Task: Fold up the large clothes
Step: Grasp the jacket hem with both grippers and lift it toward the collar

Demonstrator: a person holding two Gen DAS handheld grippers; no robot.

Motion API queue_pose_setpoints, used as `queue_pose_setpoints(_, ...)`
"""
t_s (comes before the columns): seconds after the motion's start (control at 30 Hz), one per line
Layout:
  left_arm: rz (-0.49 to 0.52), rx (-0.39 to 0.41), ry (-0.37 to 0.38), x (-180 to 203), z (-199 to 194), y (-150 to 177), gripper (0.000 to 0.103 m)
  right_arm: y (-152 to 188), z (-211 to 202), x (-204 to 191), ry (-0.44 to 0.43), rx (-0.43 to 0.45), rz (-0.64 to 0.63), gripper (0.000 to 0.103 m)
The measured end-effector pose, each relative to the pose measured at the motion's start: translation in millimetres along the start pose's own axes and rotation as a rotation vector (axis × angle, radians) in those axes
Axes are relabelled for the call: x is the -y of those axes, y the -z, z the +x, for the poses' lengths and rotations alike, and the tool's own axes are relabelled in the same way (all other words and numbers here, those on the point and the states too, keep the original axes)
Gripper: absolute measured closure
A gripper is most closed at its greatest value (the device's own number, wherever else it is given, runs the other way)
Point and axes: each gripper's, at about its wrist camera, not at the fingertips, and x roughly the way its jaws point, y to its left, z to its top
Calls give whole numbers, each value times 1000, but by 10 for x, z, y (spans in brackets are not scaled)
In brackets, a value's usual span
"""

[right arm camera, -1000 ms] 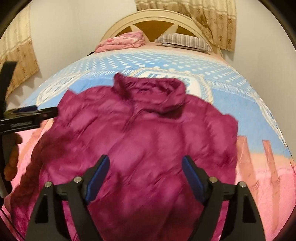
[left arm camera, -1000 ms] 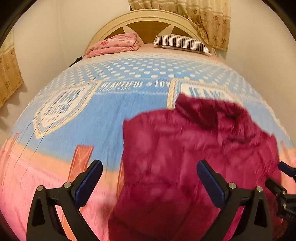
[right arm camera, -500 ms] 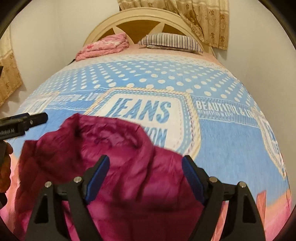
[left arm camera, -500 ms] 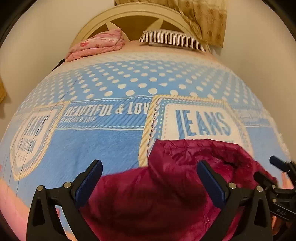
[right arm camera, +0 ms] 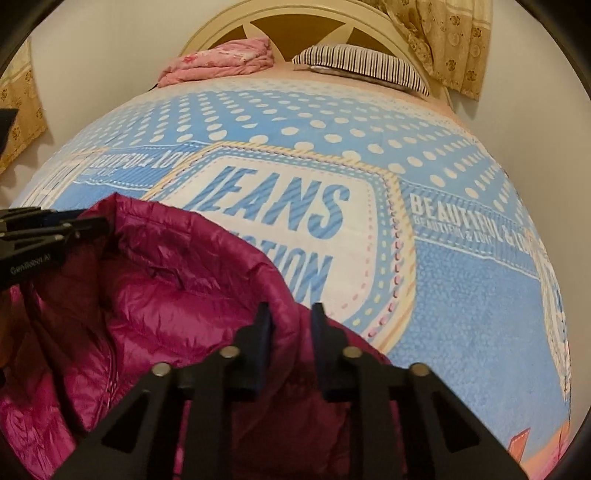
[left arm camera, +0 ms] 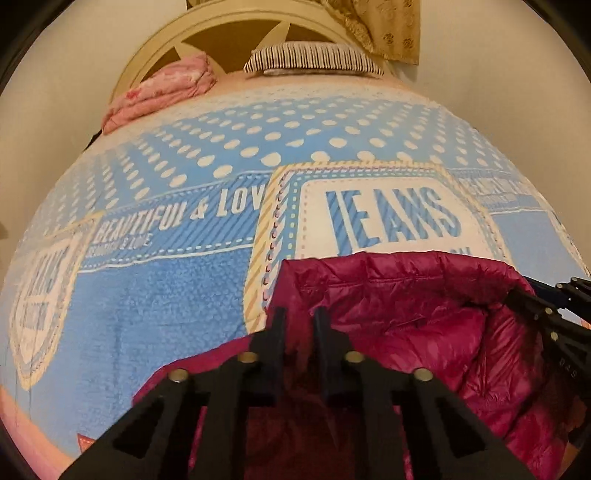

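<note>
A magenta puffer jacket [left arm camera: 406, 314] lies on the bed with its collar standing up towards the headboard. My left gripper [left arm camera: 299, 325] is at the left end of the collar. Its jaws are closing, and a fold of the jacket is pinched between the pads. In the right wrist view, my right gripper [right arm camera: 288, 321] is at the right shoulder edge of the jacket [right arm camera: 166, 314]. Its jaws are closing too, with fabric squeezed between them. Each gripper shows in the other's view: the right gripper [left arm camera: 554, 314] at the right edge, the left gripper [right arm camera: 55, 229] at the left edge.
The jacket rests on a blue blanket [left arm camera: 166, 295] with white dots and "JEANS" print covering the bed. A folded pink quilt [left arm camera: 162, 88] and a striped pillow [left arm camera: 314, 59] lie by the cream headboard [right arm camera: 351, 14]. A yellow curtain [right arm camera: 443, 40] hangs behind, with walls on both sides.
Both grippers travelled up the jacket from its lower body to the collar area. Their jaws went from wide open to nearly shut, pinching the fabric.
</note>
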Motion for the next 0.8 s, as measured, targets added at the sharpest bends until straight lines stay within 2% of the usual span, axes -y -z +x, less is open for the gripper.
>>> queue_pose_setpoints(0.23,-7,70,13,-155,-397,272,93,157,-197,-6,29,30,-16,91)
queue_pose_setpoints(0.5,-11,9,9,-236,-233,704,94,359,-194,-47,53,17,-37,93)
queue_pose_setpoints(0.7,-22,36,10,-193,-392,739,93,533,-120,-35,67,3,-46,93)
queue_pose_setpoints(0.77,-28,92,28,-177,-576,687,88,555,-112,-50,76,7,-53,93)
queue_pose_setpoints(0.8,-36,127,43,-167,-684,641,77,560,-105,-56,79,10,-56,93)
